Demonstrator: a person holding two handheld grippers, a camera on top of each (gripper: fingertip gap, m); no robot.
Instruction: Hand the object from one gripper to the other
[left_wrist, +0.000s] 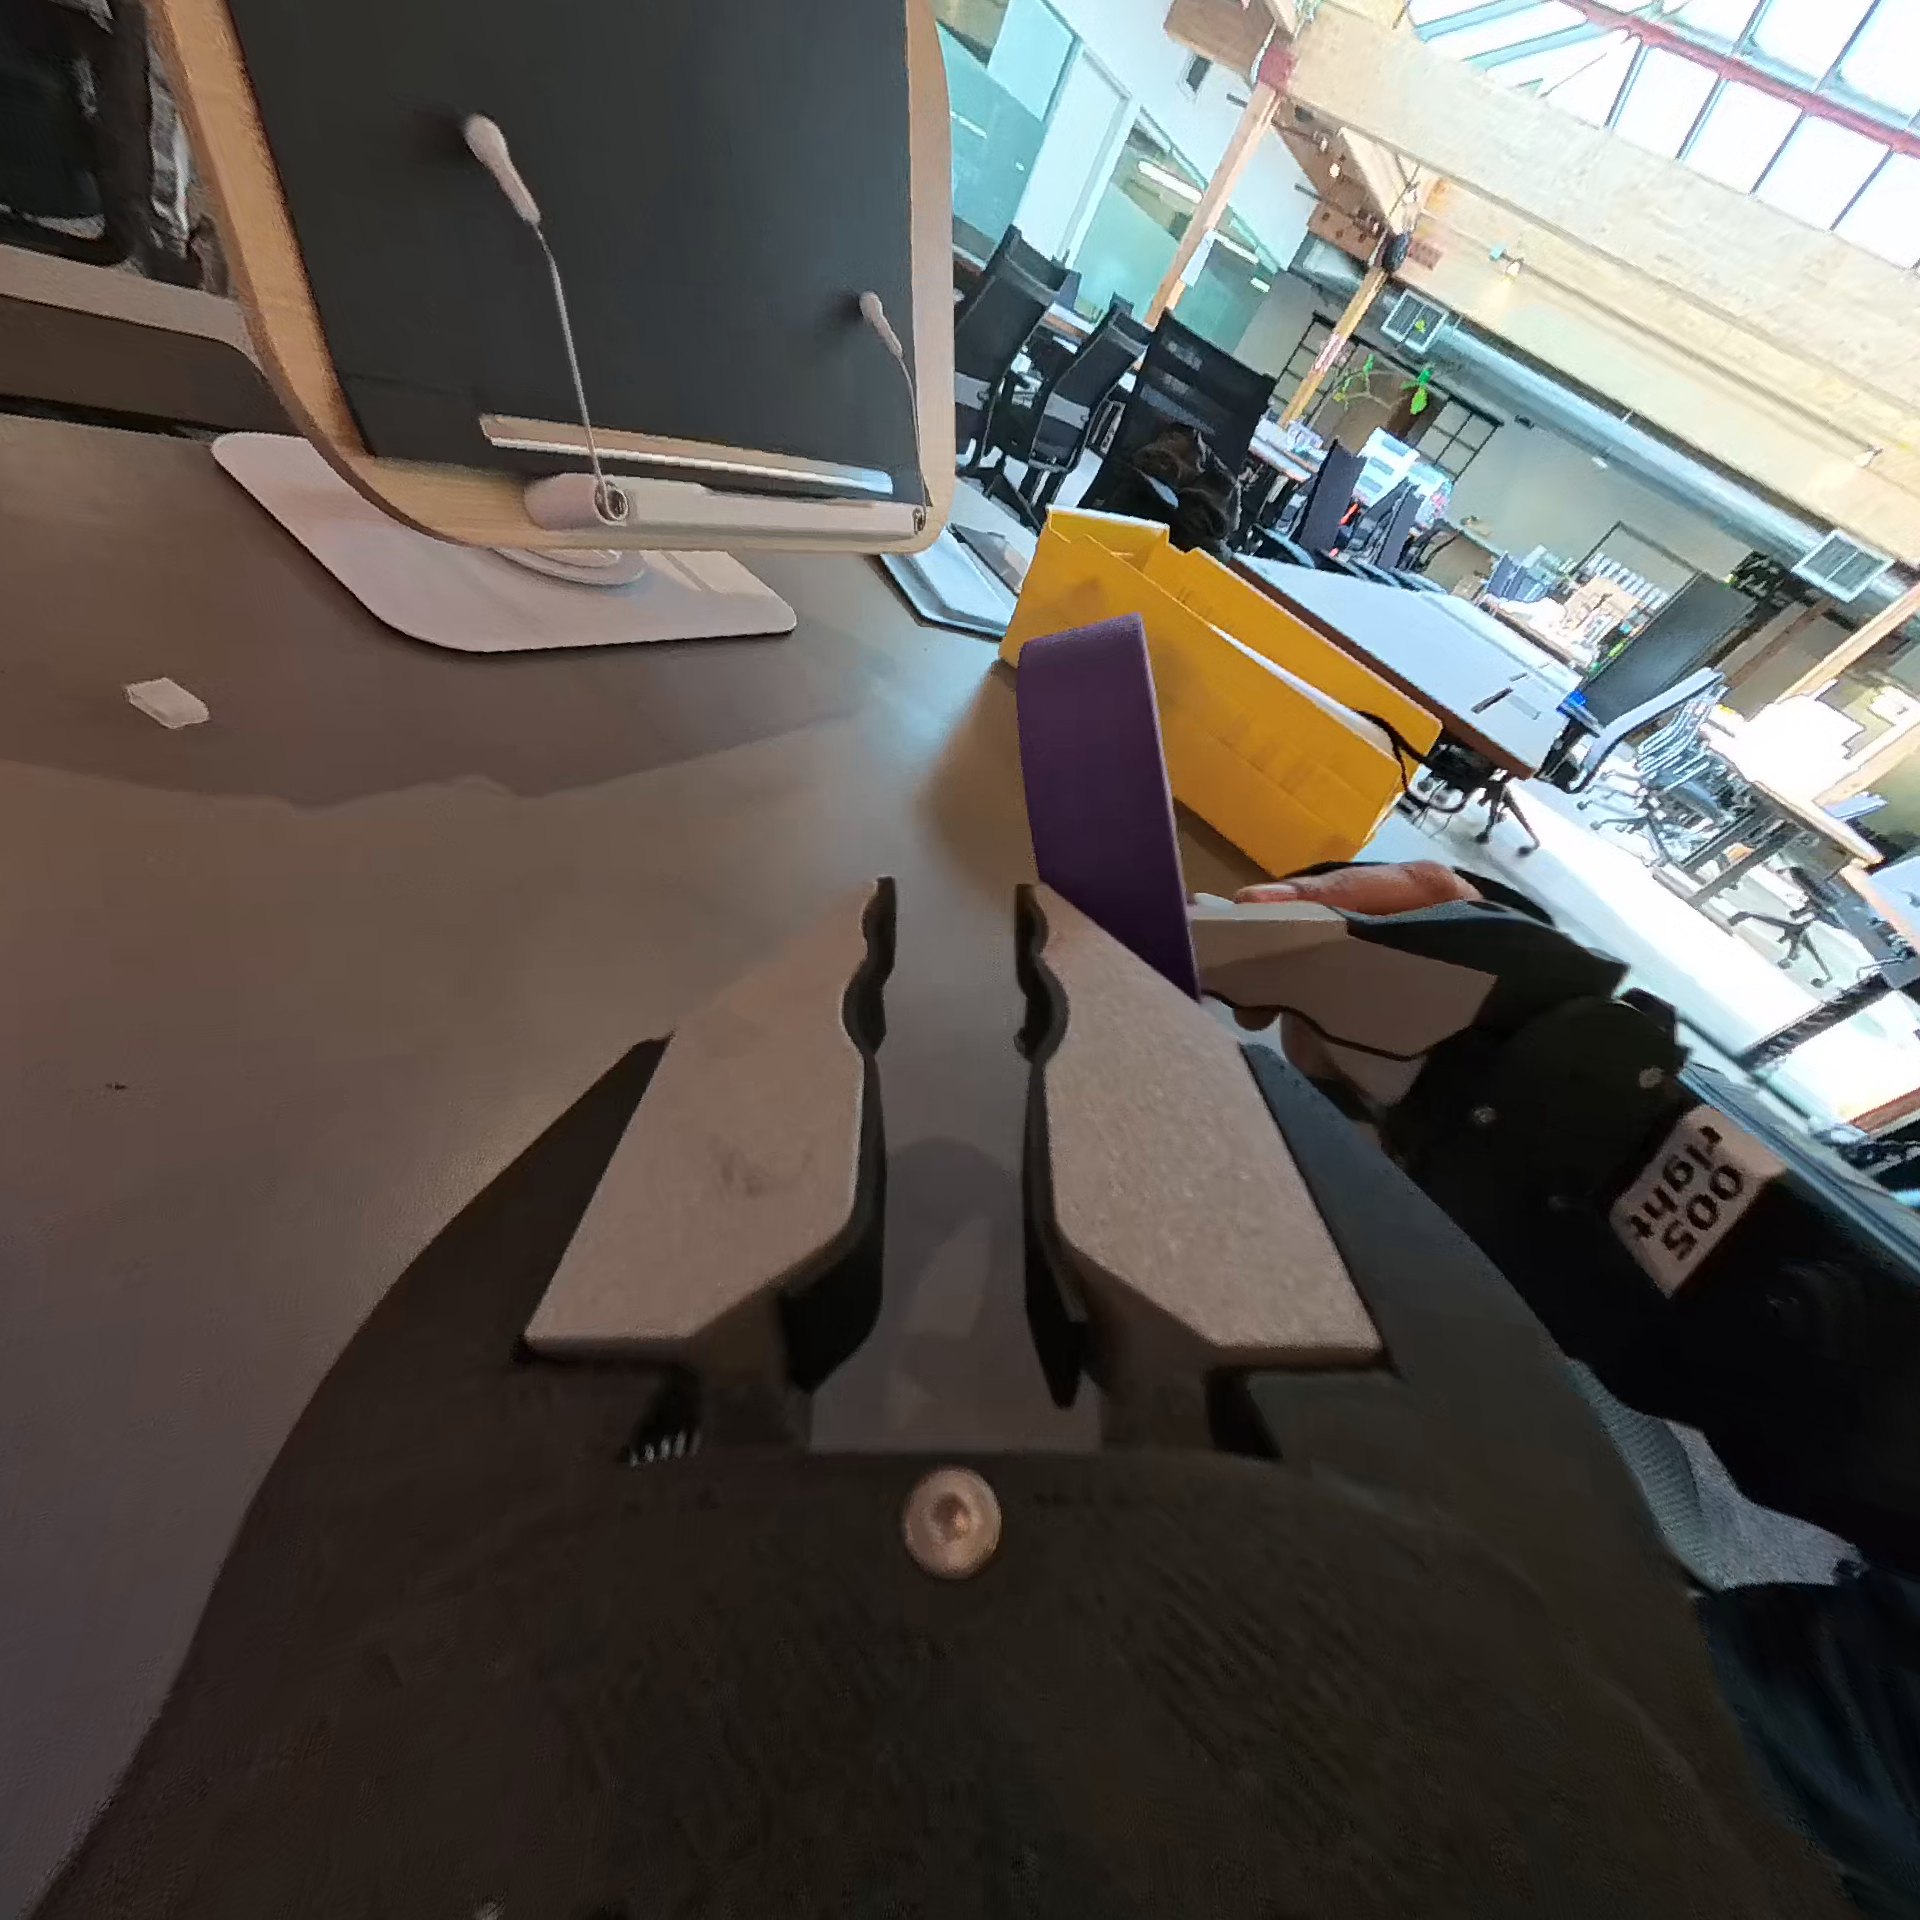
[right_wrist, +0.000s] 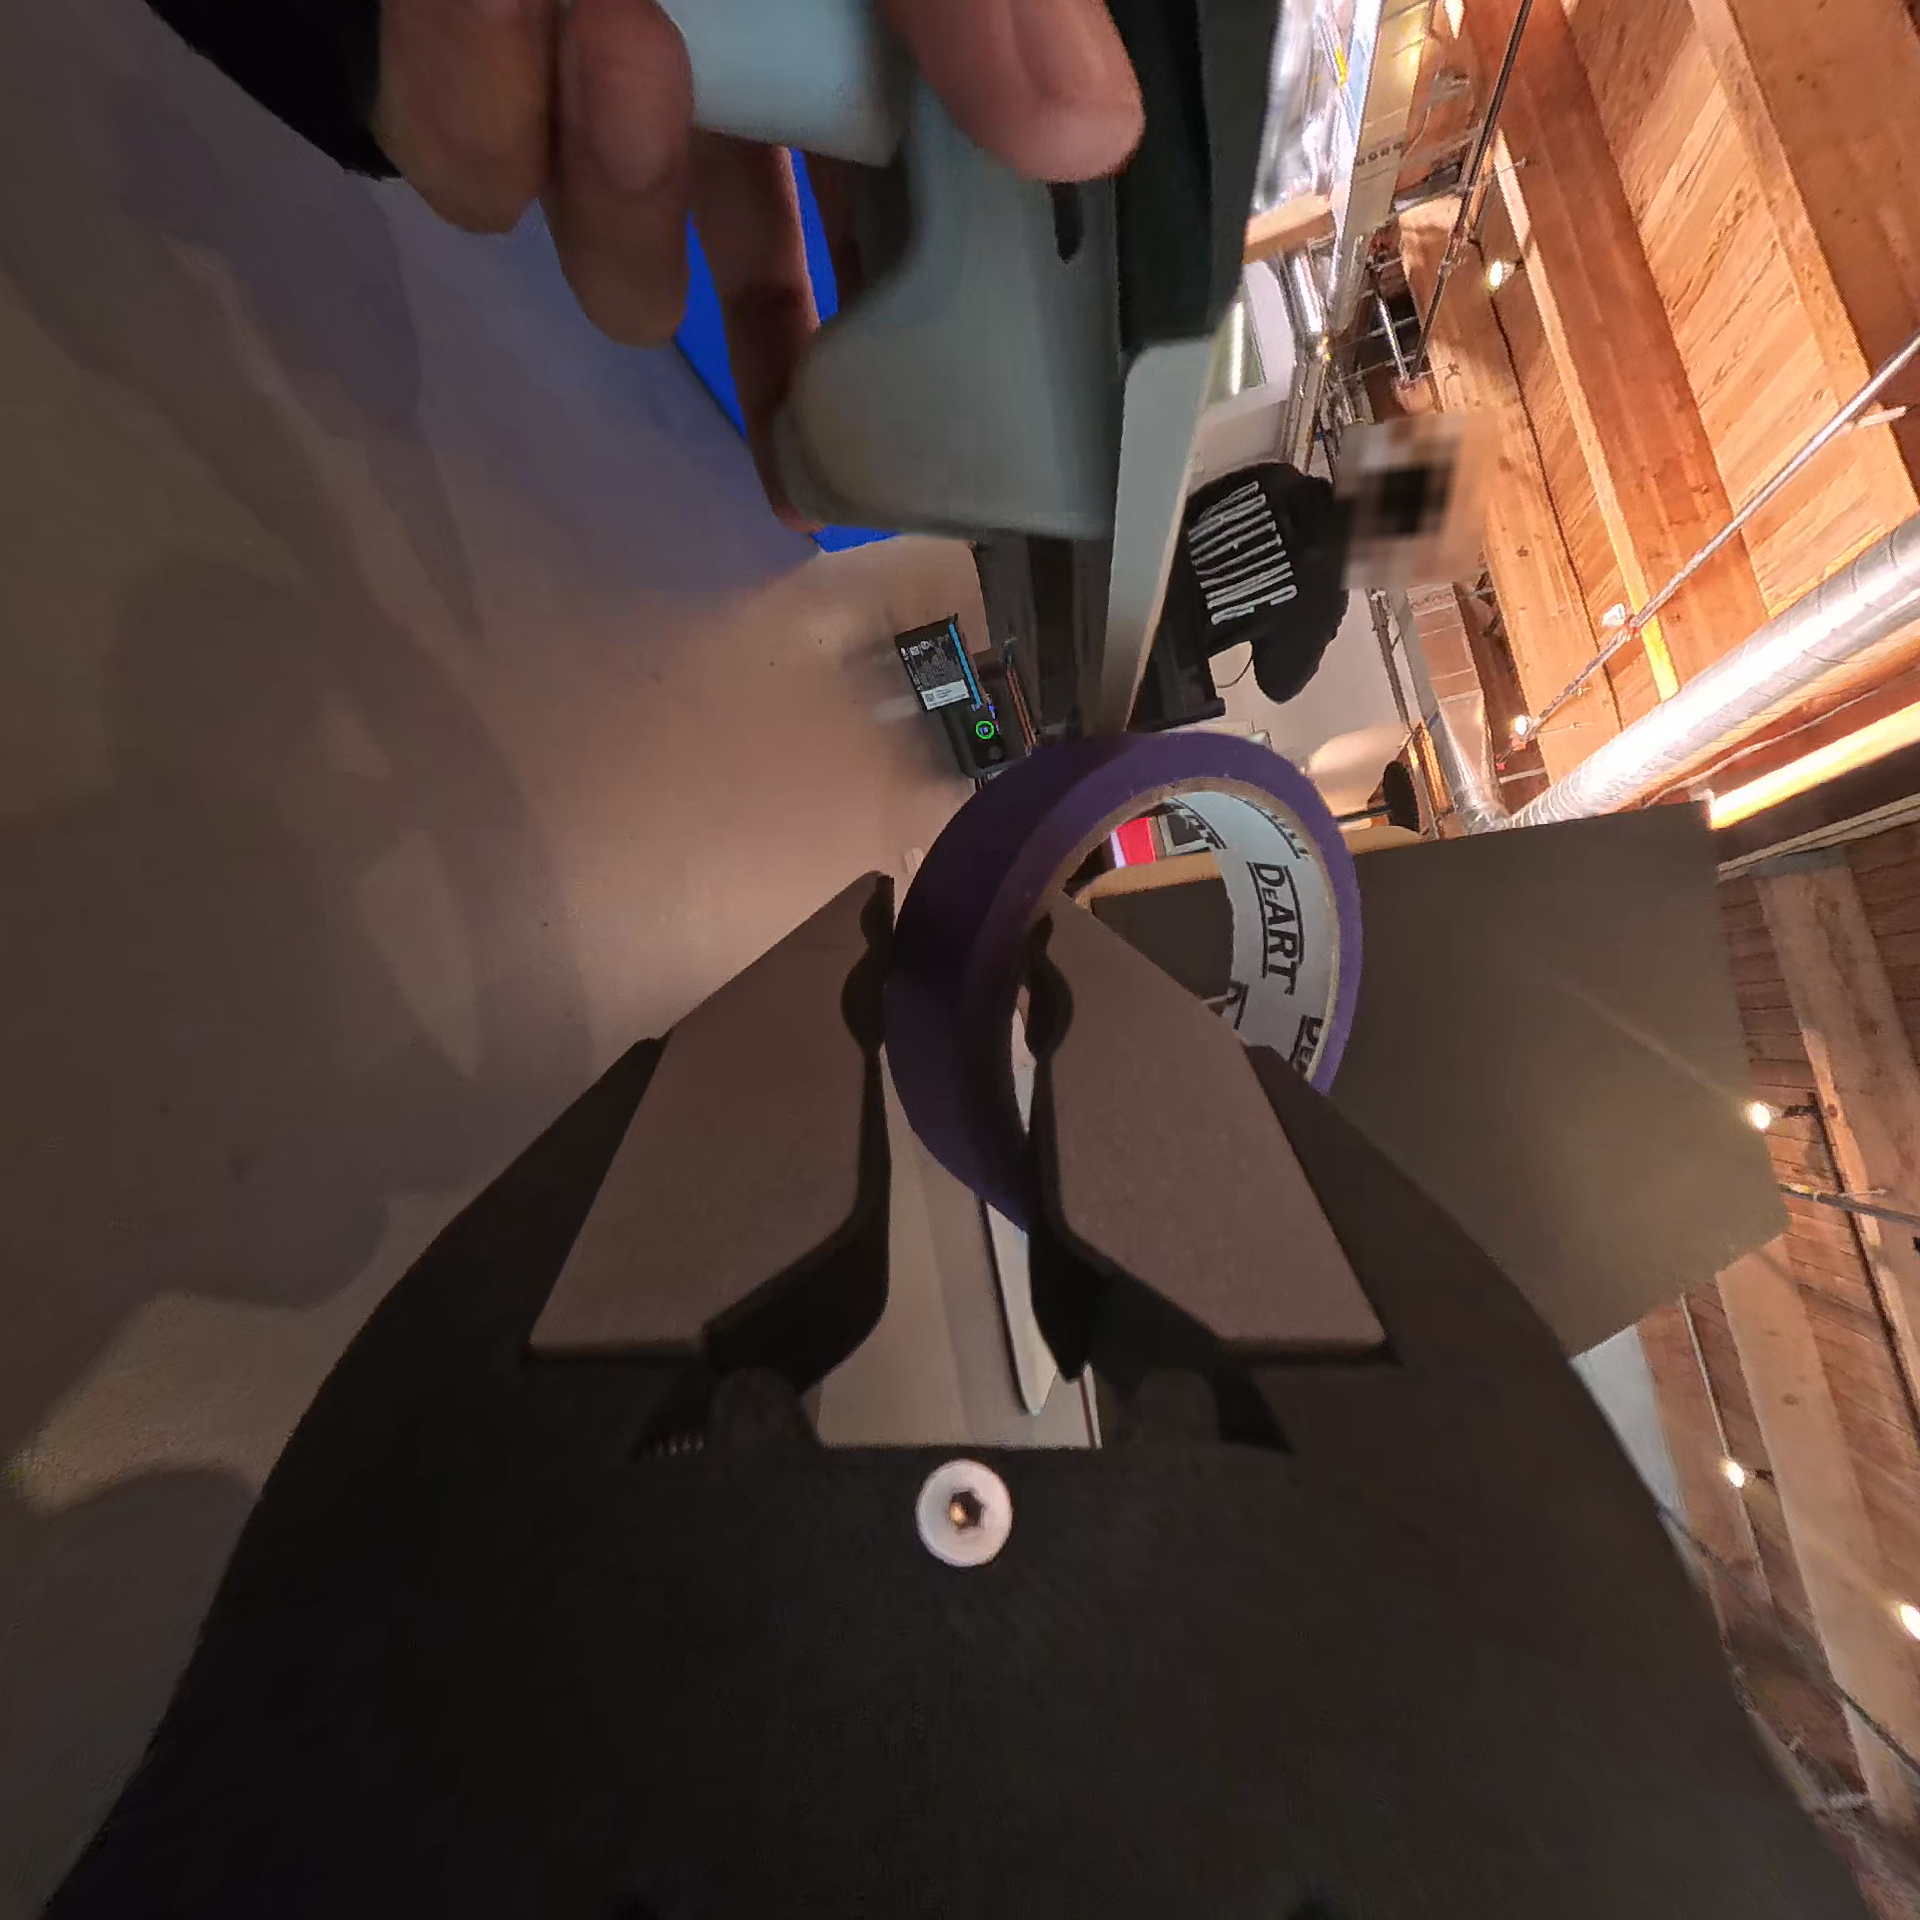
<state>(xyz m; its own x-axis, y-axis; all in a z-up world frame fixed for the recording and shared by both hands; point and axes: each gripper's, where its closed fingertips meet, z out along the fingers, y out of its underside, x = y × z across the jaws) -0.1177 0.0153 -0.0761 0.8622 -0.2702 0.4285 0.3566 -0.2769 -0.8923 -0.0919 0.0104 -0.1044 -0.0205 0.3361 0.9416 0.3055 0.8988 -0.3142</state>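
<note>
I read this as mid-handoff, with the pass not yet made: my right gripper (right_wrist: 956, 914) has the purple tape roll (right_wrist: 1122, 935), my left gripper (left_wrist: 954, 914) has nothing.

Largest first: the dark tabletop (left_wrist: 416, 935) sits under both tools, with a yellow bin (left_wrist: 1226, 717) at its far edge and the screen stand's white base (left_wrist: 499, 582) behind.

Right tool: its two fingers are clamped across the roll's band, one outside, one inside the core, so the roll stands on edge up off the table. Left tool: fingers parted to a narrow gap with only tabletop visible between them. In the left wrist view the roll (left_wrist: 1101, 800) is just beside and past my right-hand fingertip, not between the pads.

Next move, my guess: widen the left tool, swing it over so its fingers straddle the free arc of the band, close, and only then release the right.

The roll: purple outer wrap, pale cardboard core with print inside, a thin ring that looks rigid. It could twist if pinched off-centre.
</note>
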